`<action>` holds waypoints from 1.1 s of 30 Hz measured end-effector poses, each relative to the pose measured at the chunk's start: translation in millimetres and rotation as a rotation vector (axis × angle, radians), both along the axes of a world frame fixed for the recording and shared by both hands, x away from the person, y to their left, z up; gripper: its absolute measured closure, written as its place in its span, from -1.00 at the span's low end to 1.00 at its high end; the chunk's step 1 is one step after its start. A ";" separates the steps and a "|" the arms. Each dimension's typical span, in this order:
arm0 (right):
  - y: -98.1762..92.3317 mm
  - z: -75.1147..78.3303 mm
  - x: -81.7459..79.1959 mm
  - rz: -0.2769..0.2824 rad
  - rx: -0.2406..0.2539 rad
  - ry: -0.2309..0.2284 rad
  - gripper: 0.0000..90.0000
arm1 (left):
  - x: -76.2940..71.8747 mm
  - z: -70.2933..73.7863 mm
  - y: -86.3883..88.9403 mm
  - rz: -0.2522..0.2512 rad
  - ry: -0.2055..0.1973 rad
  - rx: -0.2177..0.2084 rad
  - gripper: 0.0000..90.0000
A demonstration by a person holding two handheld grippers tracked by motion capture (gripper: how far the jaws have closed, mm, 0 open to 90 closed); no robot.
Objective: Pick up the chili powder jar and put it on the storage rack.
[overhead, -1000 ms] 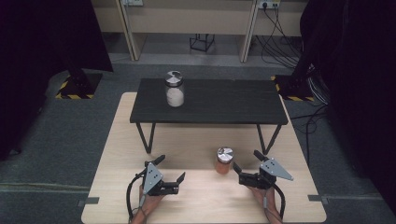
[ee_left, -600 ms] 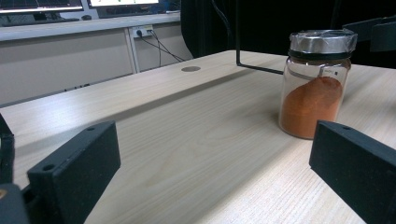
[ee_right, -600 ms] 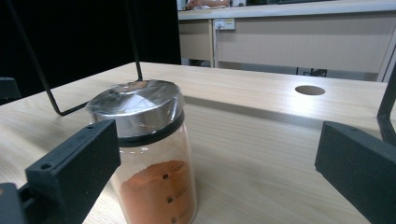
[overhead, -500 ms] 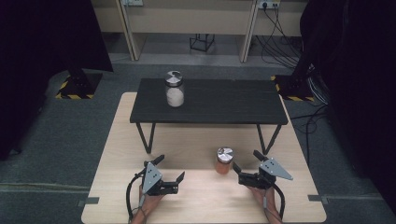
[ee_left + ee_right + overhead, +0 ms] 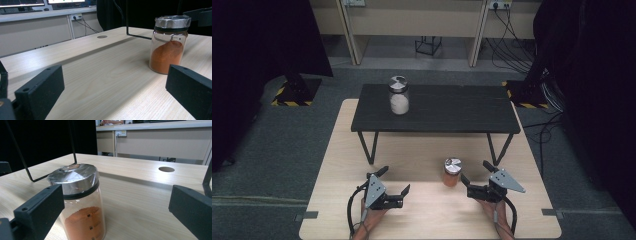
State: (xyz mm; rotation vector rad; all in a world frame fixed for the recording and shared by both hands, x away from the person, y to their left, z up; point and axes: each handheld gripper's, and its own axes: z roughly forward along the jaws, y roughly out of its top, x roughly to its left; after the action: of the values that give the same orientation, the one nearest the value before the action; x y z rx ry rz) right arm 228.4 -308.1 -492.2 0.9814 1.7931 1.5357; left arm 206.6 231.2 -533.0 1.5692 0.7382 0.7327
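- Orange jar (image 5: pixel 452 172) stands upright on the counter (image 5: pixel 422 210), long axis vertical, foil-wrapped lid on top, just in front of the low black table (image 5: pixel 437 107).
- We judge the right tongs (image 5: pixel 473 179) nearer: the jar sits just beside their tips, toward the counter's middle. In the right gripper view the jar (image 5: pixel 80 202) stands close, by the left jaw and not yet between the two.
- Right tongs: jaws wide apart, holding nothing.
- Left tongs (image 5: pixel 396 187): also apart and empty, well off from the jar, which shows farther away in the left gripper view (image 5: pixel 168 45).
- We expect a short sideways shift of the right tongs would centre the jar.
- Hard to read: the jar's base is cut off in the right gripper view; its label print is too small.
- A white jar (image 5: pixel 399 95) stands on the black table, well apart.
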 end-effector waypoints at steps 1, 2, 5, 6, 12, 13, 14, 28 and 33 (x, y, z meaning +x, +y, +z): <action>-0.2 -0.1 -0.2 0.000 0.000 -0.002 -0.99 | 0.0 -0.2 0.1 0.002 0.002 -0.004 -0.97; -0.4 0.0 -0.3 0.001 0.001 -0.004 -0.99 | 0.3 -0.3 0.5 0.001 0.002 -0.006 -0.97; -0.9 0.0 -0.3 -0.001 0.003 -0.003 -0.99 | 0.1 -0.3 0.5 0.001 0.002 -0.007 -0.98; -1.0 0.0 -0.3 -0.001 0.003 -0.003 -0.99 | 0.1 -0.3 0.4 0.001 0.002 -0.007 -0.98; 0.0 -0.3 -0.5 0.011 -0.008 -0.008 -0.99 | 0.0 -0.2 0.6 -0.003 0.000 -0.004 -0.98; -0.2 -0.5 -0.3 0.015 -0.008 -0.010 -0.99 | -0.1 -0.3 0.6 -0.004 -0.001 -0.003 -0.98; 0.0 -0.5 0.0 0.018 -0.008 -0.008 -0.99 | 0.0 -0.3 0.6 -0.005 -0.001 -0.003 -0.98; 0.0 -1.9 4.8 0.081 -0.011 -0.002 -0.99 | -0.2 -0.2 0.6 -0.006 -0.002 -0.002 -0.98; 5.5 -1.6 7.6 0.102 -0.021 0.006 -0.98 | -0.3 -0.2 0.6 -0.005 -0.002 -0.002 -0.98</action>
State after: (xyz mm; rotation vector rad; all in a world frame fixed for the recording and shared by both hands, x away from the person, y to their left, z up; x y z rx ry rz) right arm 236.0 -302.6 -493.8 0.8976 1.8853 1.5739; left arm 206.3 231.8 -533.1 1.5681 0.7333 0.7295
